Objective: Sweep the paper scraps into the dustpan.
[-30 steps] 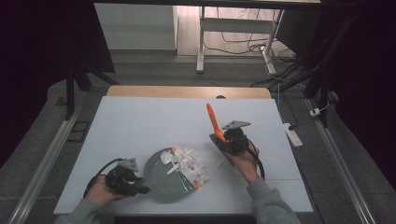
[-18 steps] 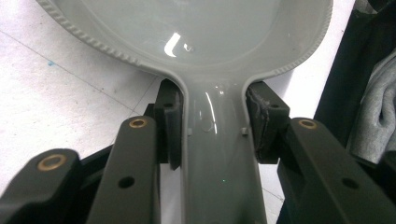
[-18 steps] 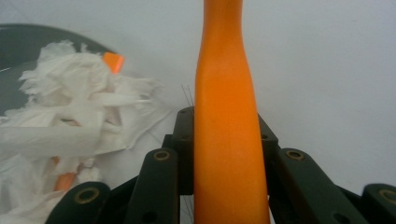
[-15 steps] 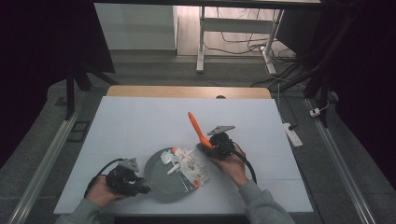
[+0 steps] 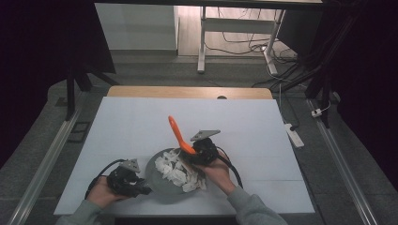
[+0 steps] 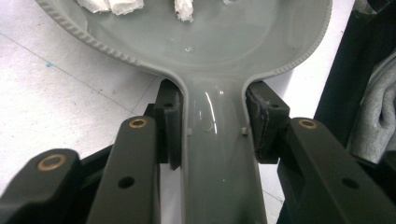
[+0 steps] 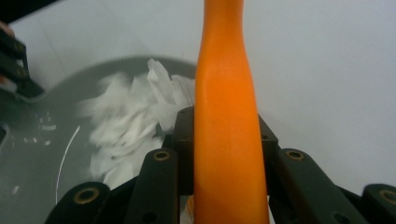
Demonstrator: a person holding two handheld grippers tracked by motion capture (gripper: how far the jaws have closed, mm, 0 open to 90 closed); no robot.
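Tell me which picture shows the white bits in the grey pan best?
The high view: the whole pile of white bits sits in the grey pan. The right gripper view shows them blurred beside the orange handle; the left gripper view catches a few at the top.

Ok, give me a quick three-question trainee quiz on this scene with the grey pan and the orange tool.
1. True or false: the left gripper is shut on the handle of the grey pan.
2. What does the right gripper hold? A) a white cloth B) the orange spatula C) a cable
3. What lies in the pan?

Key:
1. True; its pads press the handle from both sides.
2. B
3. White torn pieces, heaped toward the side nearest the right gripper.
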